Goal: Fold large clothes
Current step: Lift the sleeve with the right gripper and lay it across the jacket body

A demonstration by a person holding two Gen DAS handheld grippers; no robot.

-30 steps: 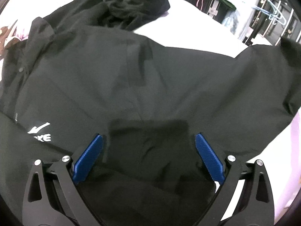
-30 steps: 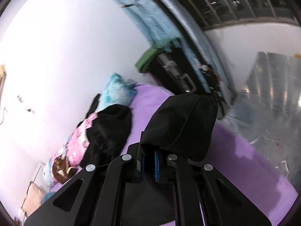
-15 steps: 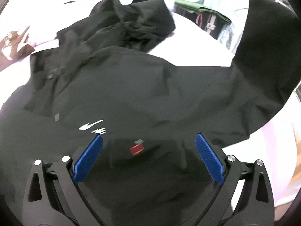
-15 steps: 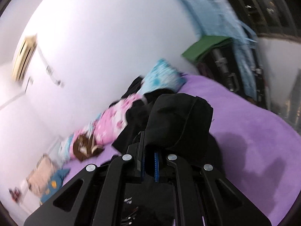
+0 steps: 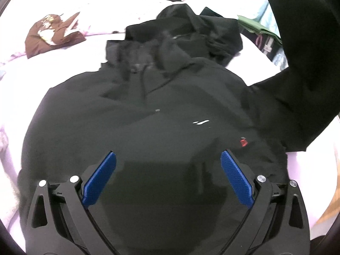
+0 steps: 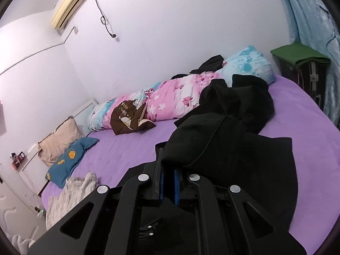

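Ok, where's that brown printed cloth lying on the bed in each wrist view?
Left wrist: brown printed cloth lies upper left, beyond the black jacket.
Right wrist: it lies centre-left, against the pink floral duvet.
Shared landmark: the green cloth on the stand, and.

Black jacket (image 5: 161, 114), purple bedsheet (image 6: 308, 131), pink floral quilt (image 6: 170, 102), blue fingers (image 5: 99, 176).

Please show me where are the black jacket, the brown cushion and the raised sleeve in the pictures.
black jacket (image 5: 148, 127): left wrist view, on the chest, left of the white logo.
brown cushion (image 6: 127, 120): right wrist view, on its printed front.
raised sleeve (image 5: 306, 63): left wrist view, on the lifted cloth at the right edge.
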